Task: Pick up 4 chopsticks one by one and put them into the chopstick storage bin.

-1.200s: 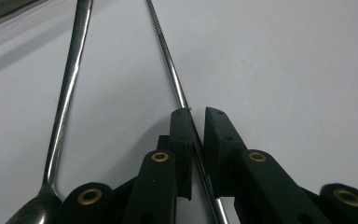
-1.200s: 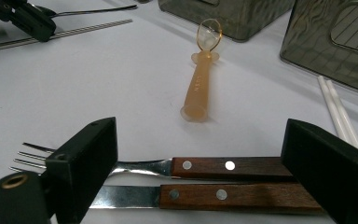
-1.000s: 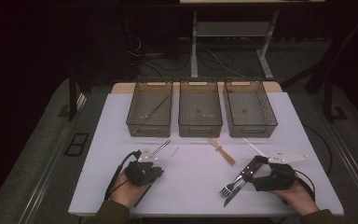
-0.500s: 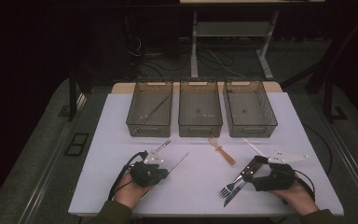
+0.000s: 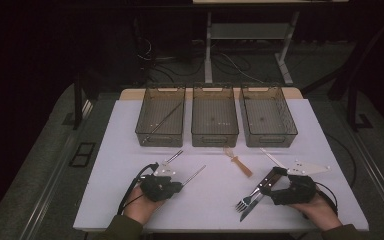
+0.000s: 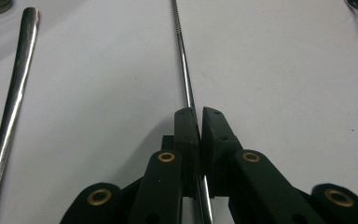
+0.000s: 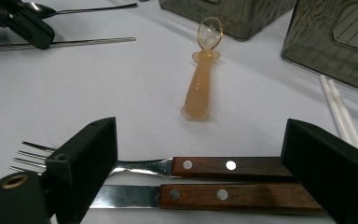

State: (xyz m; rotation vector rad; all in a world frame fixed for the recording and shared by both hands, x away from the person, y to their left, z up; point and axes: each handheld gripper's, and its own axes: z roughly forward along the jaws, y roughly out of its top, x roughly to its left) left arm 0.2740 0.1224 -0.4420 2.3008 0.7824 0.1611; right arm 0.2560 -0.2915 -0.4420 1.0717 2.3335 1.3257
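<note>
2 claws work the white bench. Left claw is clamped on a thin metal chopstick lying flat; right claw, jaws apart, straddles the wooden-handled fork and knife.

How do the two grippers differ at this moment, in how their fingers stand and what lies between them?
The left gripper has its fingers shut on a thin metal chopstick; the right gripper has its fingers wide apart. The left clamps one thing along its length; the right straddles a wood-handled fork and knife lying crosswise, not pressing on them. Both sit low at the white table.
</note>
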